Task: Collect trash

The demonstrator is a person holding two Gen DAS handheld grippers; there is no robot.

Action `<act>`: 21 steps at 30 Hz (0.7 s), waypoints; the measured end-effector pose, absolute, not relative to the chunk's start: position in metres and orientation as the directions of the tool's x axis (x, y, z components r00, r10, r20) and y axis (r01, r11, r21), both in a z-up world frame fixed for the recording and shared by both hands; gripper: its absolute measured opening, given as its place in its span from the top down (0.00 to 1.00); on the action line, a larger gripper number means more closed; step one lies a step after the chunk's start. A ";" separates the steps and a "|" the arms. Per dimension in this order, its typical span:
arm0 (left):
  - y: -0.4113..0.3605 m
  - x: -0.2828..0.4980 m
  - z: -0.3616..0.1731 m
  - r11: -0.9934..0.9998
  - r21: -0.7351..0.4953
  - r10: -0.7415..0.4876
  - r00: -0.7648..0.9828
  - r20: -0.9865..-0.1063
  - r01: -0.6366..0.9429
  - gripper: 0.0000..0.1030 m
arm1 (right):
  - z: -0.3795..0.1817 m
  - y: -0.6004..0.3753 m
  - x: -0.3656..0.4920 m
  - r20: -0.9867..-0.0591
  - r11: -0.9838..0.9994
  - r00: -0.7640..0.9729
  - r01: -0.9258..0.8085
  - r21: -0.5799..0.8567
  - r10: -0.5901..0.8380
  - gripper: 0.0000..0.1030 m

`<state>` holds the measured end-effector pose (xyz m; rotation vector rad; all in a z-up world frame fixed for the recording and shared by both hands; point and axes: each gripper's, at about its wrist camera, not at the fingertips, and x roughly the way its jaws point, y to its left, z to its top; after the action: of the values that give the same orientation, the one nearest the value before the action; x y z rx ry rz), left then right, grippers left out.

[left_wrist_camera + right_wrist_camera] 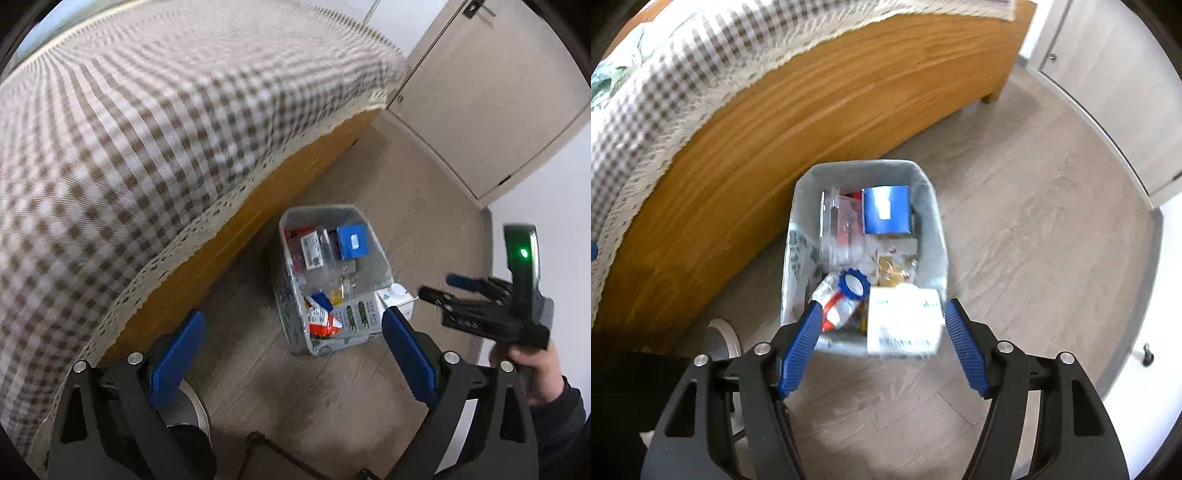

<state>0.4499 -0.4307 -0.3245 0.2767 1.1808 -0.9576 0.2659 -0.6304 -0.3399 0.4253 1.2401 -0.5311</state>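
A pale trash bin (864,164) stands on the wood floor beside a wooden frame, and shows in the left wrist view too as the bin (373,243). It holds a blue box (886,208), clear plastic packs, a bottle with a blue cap (846,291) and wrappers. A white carton (905,321), blurred, sits at the bin's near rim; the carton (395,299) pokes over the right rim. My right gripper (882,306) hangs open above the bin, its pads clear of the carton. My left gripper (293,315) is open with nothing in it. The right gripper (436,286) is at the right, held by a hand (535,373).
A checkered cloth with lace trim (147,147) drapes over the wooden frame (812,110) left of the bin. A beige cabinet door (480,92) stands at the back right. A round metal base (720,339) sits at the lower left. Bare floor lies right of the bin.
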 end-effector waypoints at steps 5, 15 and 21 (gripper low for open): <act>-0.398 0.442 -0.278 0.602 -0.350 -0.608 0.127 -0.784 0.718 0.10 | -0.299 -0.608 0.248 -0.936 0.817 0.295 0.577 0.016 -0.190 0.32; -0.249 0.467 -0.156 0.758 -0.284 -0.611 0.488 -0.624 0.587 0.09 | -0.180 -0.519 0.330 -0.816 0.912 0.557 0.399 0.101 -0.154 0.24; -0.155 0.516 -0.108 0.874 -0.153 -0.456 0.671 -0.584 0.461 0.07 | -0.135 -0.438 0.434 -0.771 0.960 0.635 0.244 0.138 -0.051 0.24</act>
<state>0.5155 -0.1549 -0.1082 0.0080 0.6561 -0.5164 0.4341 -0.4376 -0.1352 0.2385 0.8683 -0.1701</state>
